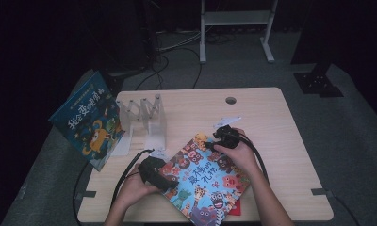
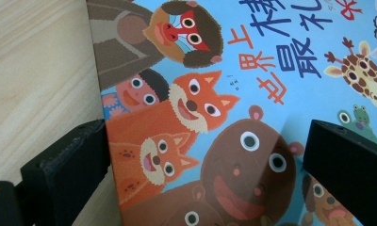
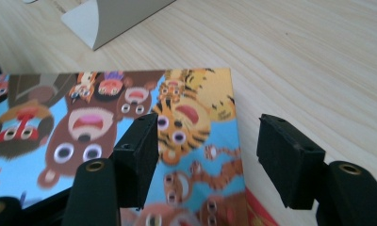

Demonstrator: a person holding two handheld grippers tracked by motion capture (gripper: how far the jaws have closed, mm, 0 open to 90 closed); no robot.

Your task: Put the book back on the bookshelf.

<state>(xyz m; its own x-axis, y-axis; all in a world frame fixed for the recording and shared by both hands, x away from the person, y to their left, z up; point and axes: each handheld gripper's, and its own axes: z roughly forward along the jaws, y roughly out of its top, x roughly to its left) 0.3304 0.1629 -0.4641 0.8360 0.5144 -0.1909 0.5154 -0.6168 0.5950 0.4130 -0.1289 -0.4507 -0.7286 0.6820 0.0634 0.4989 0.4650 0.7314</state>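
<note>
A picture book [image 1: 203, 183] with cartoon animals on a blue cover lies askew near the table's front edge. My left gripper [image 1: 168, 183] sits at the book's left edge. In the left gripper view its jaws stand wide apart [image 2: 205, 136], one at the book's edge [image 2: 271, 61] and the other over the cover. My right gripper [image 1: 216, 140] is at the book's far corner. In the right gripper view its jaws [image 3: 208, 125] are apart, one over the cover [image 3: 83, 117] and the other past the edge over bare wood. Neither pair presses on the book.
A pale book rack [image 1: 146, 117] with upright dividers stands at the table's [image 1: 271, 122] back left, its base [image 3: 116, 19] just beyond the book's corner. A second blue picture book [image 1: 90, 120] leans at the rack's left. Something red [image 1: 237, 207] pokes out under the book.
</note>
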